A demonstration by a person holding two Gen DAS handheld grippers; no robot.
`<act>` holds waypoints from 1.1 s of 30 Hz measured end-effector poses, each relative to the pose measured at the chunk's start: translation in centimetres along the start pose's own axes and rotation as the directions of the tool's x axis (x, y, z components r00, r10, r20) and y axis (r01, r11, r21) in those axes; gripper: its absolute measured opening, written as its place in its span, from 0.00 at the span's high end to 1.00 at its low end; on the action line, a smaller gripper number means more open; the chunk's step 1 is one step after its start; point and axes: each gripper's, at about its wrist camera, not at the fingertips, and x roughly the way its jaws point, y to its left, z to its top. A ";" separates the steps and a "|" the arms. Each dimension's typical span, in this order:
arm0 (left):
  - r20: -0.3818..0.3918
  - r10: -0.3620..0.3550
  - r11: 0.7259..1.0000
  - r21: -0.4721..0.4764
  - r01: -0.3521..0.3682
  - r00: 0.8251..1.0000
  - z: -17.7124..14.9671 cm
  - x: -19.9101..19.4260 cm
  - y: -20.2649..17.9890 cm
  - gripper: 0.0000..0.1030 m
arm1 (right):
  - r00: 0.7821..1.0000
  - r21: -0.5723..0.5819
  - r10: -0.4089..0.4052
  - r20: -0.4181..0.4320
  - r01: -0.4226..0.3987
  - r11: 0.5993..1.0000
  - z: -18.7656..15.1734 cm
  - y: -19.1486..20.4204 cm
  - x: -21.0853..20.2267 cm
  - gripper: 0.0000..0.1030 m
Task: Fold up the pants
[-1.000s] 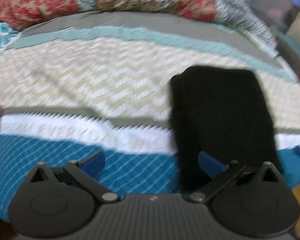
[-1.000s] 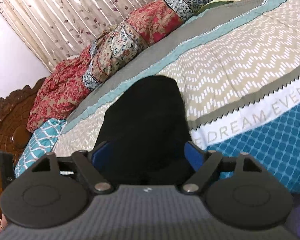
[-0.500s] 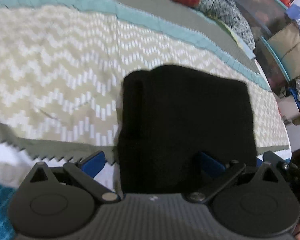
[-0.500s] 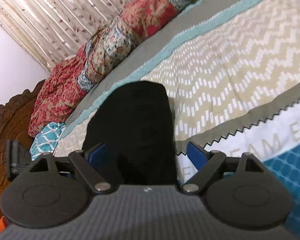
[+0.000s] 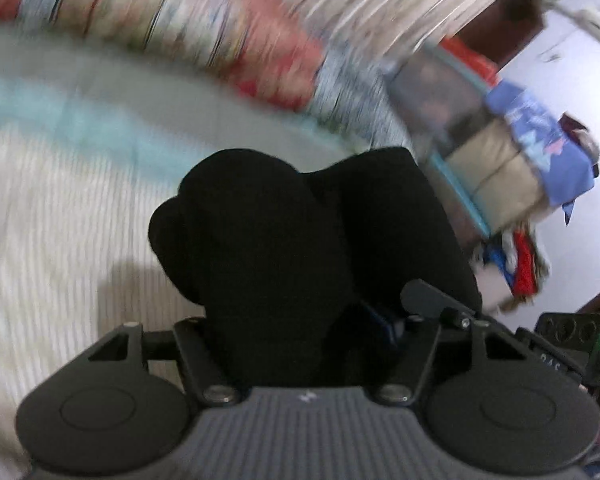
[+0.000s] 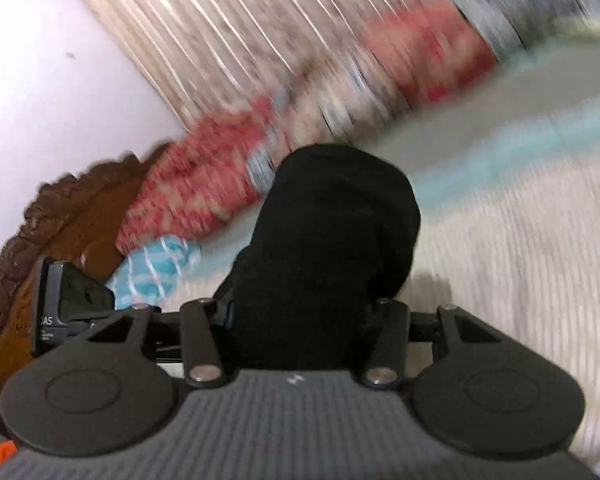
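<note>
The black pants (image 5: 284, 248) are bunched into a thick, rounded bundle that rises between both grippers above the bedspread (image 5: 60, 240), which the motion blurs. The cloth is soft and limp, probably light for its bulk; it sags into lobes, so it will slump wherever it is unsupported. Smooth pads could slip on a single layer, so the better hold is on the near folded edge, through all layers at once, 1 gripper at each corner.

The left gripper (image 5: 300, 332) has its jaws closing, with the dark fabric filling the gap between them. The right gripper (image 6: 300, 320) is closing likewise around its side of the bundle (image 6: 332, 232). Whether the pads already press firmly is hard to tell, since the cloth hides them.

Beyond lie patterned pillows (image 6: 204, 192) and a carved wooden headboard (image 6: 60, 216).
</note>
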 end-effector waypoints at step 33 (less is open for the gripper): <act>0.058 0.663 0.731 0.170 -0.661 0.747 -2.5 1.7 -4.4 0.00 | 0.877 0.035 -0.479 -0.036 0.480 0.876 -6.3 0.2 -4.5 0.04</act>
